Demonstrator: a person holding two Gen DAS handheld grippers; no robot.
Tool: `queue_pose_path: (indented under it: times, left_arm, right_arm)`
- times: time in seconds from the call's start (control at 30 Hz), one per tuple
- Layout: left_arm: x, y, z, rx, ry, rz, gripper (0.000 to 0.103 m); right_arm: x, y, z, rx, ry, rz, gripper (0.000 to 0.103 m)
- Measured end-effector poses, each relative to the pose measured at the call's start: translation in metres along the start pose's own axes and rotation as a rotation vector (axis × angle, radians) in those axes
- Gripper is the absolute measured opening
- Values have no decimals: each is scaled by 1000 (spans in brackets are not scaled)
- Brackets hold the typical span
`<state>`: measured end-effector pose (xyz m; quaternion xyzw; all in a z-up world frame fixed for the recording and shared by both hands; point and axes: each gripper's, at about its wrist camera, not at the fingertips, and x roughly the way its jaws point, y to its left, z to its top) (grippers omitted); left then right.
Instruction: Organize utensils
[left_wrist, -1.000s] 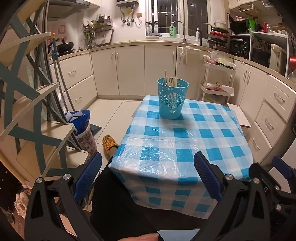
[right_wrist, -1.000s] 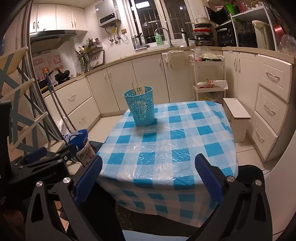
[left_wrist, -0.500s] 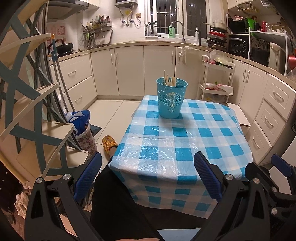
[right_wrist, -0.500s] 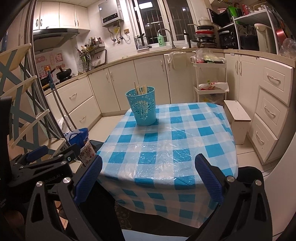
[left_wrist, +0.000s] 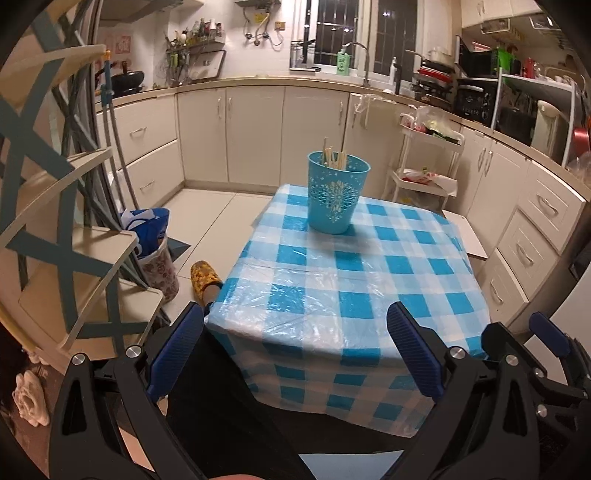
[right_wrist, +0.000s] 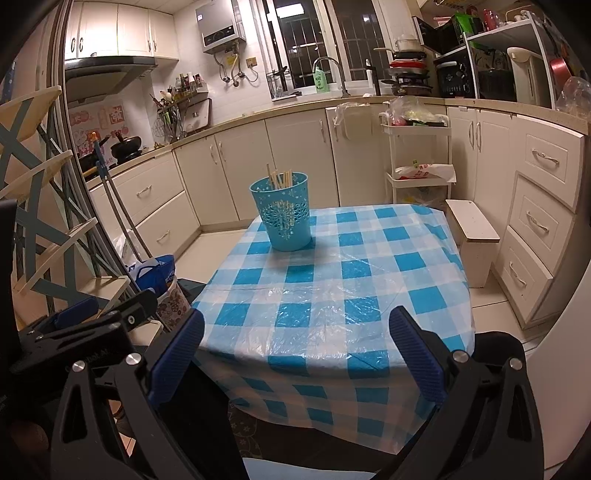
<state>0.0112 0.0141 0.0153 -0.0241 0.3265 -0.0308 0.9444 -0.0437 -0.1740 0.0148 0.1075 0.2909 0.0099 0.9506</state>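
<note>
A small kitchen at night, cream cabinets running round under a long counter (right_wrist: 295, 105), and in the middle a table under a blue-and-white checked cloth with clear plastic over it (left_wrist: 351, 280). Toward the table's far edge, nearer its far-left corner, stands a turquoise perforated plastic basket (left_wrist: 338, 194) holding a bunch of pale wooden chopsticks (left_wrist: 334, 157) upright (their tips poke just above the rim). The rest of the cloth is bare. Both tools hang back from the table's near edge, over the person's dark lap. The left gripper (left_wrist: 295, 341) has its blue-padded fingers spread wide apart with nothing between them, and the right gripper (right_wrist: 295, 343) is the same, spread and holding nothing. A yellow patterned slipper (left_wrist: 205, 277) shows on the tiled floor by the table's left side, beside a blue bag (left_wrist: 147, 230).
</note>
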Motion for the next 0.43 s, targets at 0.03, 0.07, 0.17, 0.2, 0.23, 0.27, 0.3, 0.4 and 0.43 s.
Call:
queue_pose_path:
  times: [0.03, 0.07, 0.17, 0.2, 0.23, 0.27, 0.3, 0.4, 0.43]
  left_arm:
    - [0, 0, 0, 2, -3, 7, 95]
    - [0, 0, -1, 6, -7, 13, 95]
    - [0, -1, -1, 15, -12, 30, 95]
    - [0, -2, 0, 16, -11, 34, 95]
    - [0, -2, 0, 16, -9, 36, 95]
    - [0, -1, 0, 15, -8, 36, 95]
    - [0, -1, 0, 13, -6, 38, 95]
    - [1, -1, 0, 14, -3, 41, 95]
    - [1, -1, 0, 14, -4, 40, 95]
  right_arm:
    - [1, -1, 0, 2, 1, 0, 96]
    - [1, -2, 0, 6, 2, 0, 96]
    - [2, -2, 0, 7, 2, -1, 96]
    - [2, -2, 0, 6, 1, -1, 96]
    - [2, -3, 1, 6, 1, -1, 96]
    - [2, -2, 0, 7, 2, -1, 96]
    - [2, -2, 0, 8, 3, -1, 96]
    - [3, -2, 0, 11, 4, -1, 96]
    - [3, -2, -1, 12, 5, -1, 96]
